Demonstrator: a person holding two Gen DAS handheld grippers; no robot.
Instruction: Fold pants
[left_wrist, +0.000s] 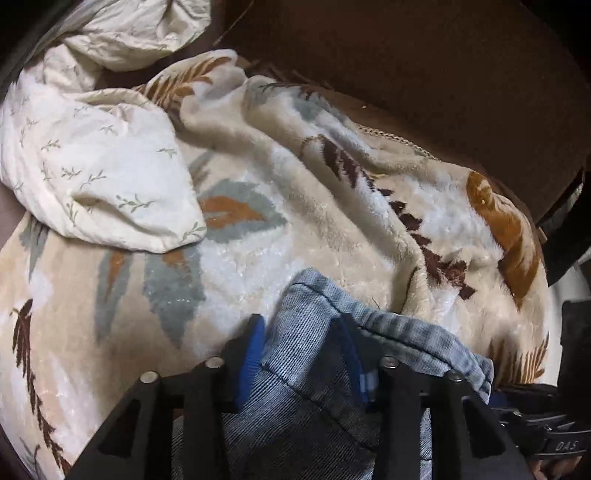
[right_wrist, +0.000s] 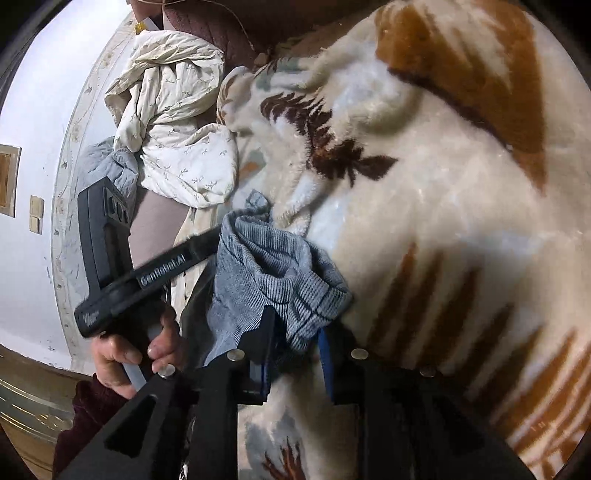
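The pants (left_wrist: 314, 369) are light blue ribbed denim. In the left wrist view their hemmed edge sits between my left gripper's (left_wrist: 306, 332) blue-padded fingers, which are shut on the cloth just above the blanket. In the right wrist view my right gripper (right_wrist: 295, 332) is shut on another bunched part of the pants (right_wrist: 273, 269), held over the blanket. The left gripper's black body (right_wrist: 147, 273), gripped by a hand, shows to the left in the right wrist view, touching the same bunch of cloth.
A cream fleece blanket (left_wrist: 295, 206) with brown, orange and grey leaf patterns covers the bed. A crumpled white floral quilt (left_wrist: 92, 166) lies at the left; it also shows in the right wrist view (right_wrist: 177, 122). A dark brown headboard (left_wrist: 424, 66) stands behind.
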